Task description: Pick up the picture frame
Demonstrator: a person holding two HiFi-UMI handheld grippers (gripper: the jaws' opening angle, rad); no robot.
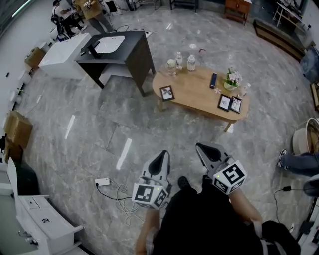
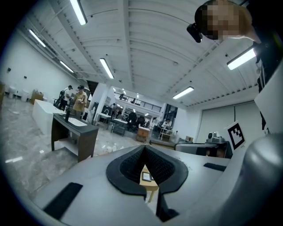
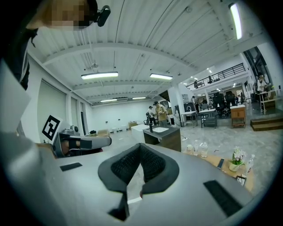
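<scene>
A low oval wooden table (image 1: 194, 92) stands some way ahead on the marble floor. One small dark picture frame (image 1: 167, 92) stands upright at its near left end, and two more frames (image 1: 229, 103) stand at its near right end. Both grippers are held close to my body, far short of the table. The left gripper (image 1: 162, 155) is shut and holds nothing; in the left gripper view (image 2: 144, 148) a frame (image 2: 146, 176) shows through the gap below its tips. The right gripper (image 1: 202, 147) (image 3: 140, 146) also has its tips together and is empty.
The table also carries water bottles (image 1: 179, 61), a dark phone (image 1: 213, 79) and a small flower pot (image 1: 232, 78). A dark desk with a white basin (image 1: 117, 47) stands left of it. A power strip with cables (image 1: 102, 182) lies on the floor near my left. People stand far back (image 1: 65, 15).
</scene>
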